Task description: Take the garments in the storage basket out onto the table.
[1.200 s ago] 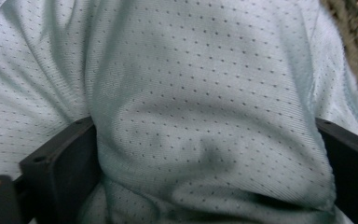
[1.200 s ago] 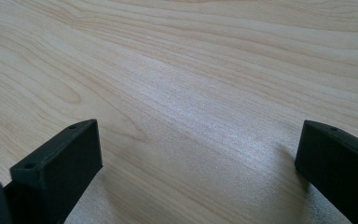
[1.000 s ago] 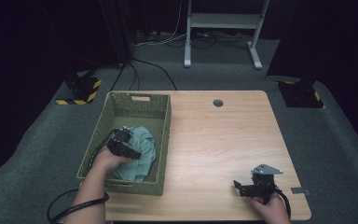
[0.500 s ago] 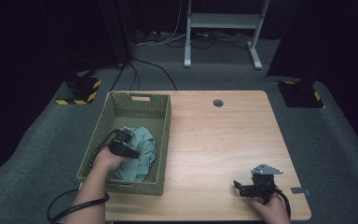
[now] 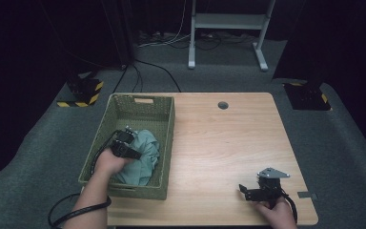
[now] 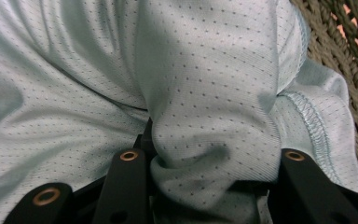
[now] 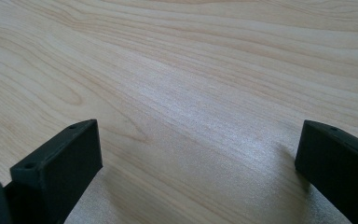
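Observation:
A pale green mesh cloth (image 5: 145,155) lies bunched in the near half of an olive woven basket (image 5: 167,125) on the left side of the wooden table (image 5: 219,138). My left gripper (image 5: 131,151) is pushed down into the cloth. In the left gripper view its jaws stand apart with a thick fold of the cloth (image 6: 205,84) bulging between them, left gripper (image 6: 209,161). My right gripper (image 5: 246,192) rests near the table's front right edge, open, with bare wood between its jaws; in its own view the right gripper (image 7: 198,140) faces the tabletop (image 7: 177,70).
The basket wall (image 6: 349,56) shows just past the cloth. A round cable hole (image 5: 223,105) sits at the table's far edge. Beyond the table are a white stand (image 5: 226,21), floor cables, and yellow-black striped bases (image 5: 81,90).

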The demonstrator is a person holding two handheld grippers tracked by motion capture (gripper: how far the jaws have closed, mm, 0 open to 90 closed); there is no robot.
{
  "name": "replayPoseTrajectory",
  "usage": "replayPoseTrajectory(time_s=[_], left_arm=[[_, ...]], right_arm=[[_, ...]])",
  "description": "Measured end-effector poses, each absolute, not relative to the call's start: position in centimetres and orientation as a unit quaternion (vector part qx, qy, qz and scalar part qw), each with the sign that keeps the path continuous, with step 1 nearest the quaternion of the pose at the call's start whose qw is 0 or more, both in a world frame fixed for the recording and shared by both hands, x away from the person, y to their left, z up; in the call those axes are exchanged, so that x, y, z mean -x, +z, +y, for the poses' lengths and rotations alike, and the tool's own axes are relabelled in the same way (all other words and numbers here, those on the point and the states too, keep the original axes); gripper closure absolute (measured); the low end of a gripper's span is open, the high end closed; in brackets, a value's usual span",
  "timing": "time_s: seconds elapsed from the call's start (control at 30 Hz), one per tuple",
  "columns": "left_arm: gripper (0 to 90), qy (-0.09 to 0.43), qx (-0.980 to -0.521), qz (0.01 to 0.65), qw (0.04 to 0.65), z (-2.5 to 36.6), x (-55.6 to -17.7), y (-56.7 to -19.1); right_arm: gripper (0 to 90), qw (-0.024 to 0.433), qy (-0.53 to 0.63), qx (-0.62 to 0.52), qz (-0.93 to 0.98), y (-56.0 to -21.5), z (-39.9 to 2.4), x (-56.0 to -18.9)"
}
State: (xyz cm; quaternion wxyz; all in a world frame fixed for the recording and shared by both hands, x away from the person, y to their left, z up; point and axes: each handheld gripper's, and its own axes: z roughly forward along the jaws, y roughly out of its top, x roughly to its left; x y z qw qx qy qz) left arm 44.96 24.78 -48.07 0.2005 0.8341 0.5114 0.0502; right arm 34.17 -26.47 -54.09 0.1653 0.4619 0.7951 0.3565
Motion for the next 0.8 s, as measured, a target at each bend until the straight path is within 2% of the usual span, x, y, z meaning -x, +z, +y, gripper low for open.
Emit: replayPoseTrajectory(time_s=[0.33, 0.57, 0.8], left_arm=[[62.4, 0.090, -0.822, 0.509, 0.239, 25.3, -44.4, -45.9], [62.3, 0.131, -0.801, 0.503, 0.295, 25.9, -43.2, -43.4], [62.1, 0.156, -0.792, 0.492, 0.327, 25.8, -42.1, -42.2]], right_arm=[[0.1, 0.163, 0.358, -0.463, 0.794, -54.1, -26.5, -34.2], [0.1, 0.163, 0.358, -0.463, 0.794, -54.1, -26.5, -34.2], [0.1, 0.163, 0.358, -0.462, 0.795, -54.1, -26.5, -34.1]])
